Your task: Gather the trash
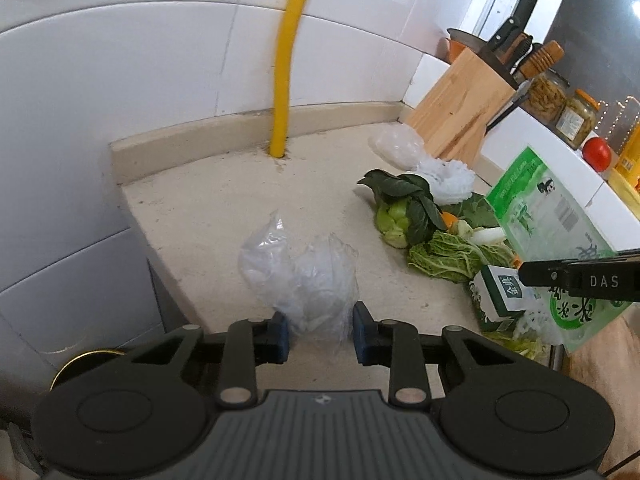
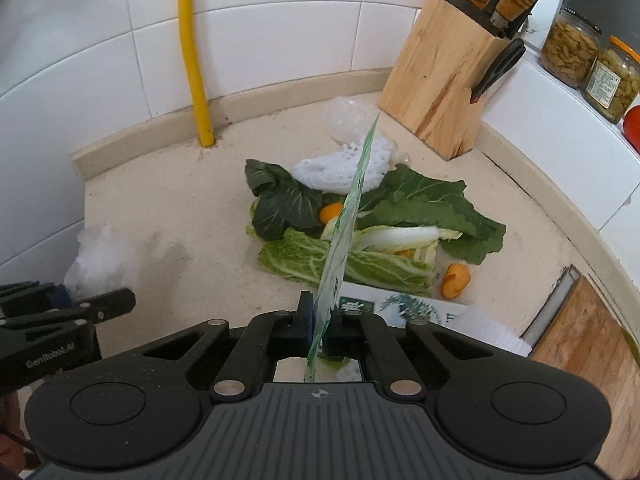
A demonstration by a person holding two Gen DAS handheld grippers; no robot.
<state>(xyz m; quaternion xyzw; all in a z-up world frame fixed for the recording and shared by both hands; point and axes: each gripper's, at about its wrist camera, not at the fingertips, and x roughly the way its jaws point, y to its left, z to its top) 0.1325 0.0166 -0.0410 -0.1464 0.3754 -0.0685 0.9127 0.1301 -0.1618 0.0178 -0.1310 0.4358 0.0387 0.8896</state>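
A: Where does the trash stand?

B: The right claw is clamped on a green printed pouch, held edge-on above the surface. The left claw grips a crumpled clear plastic bag between its blue pads, at the surface's near left edge.

A: So two pieces in hand. What's left?

B: Most of it, I'd say. Cabbage leaves, dark greens, orange peel, white foam netting, another clear bag by the knife block and a small green carton all lie on the surface.

A: Any bin visible?

B: None in either view, so nothing looks deposited yet.
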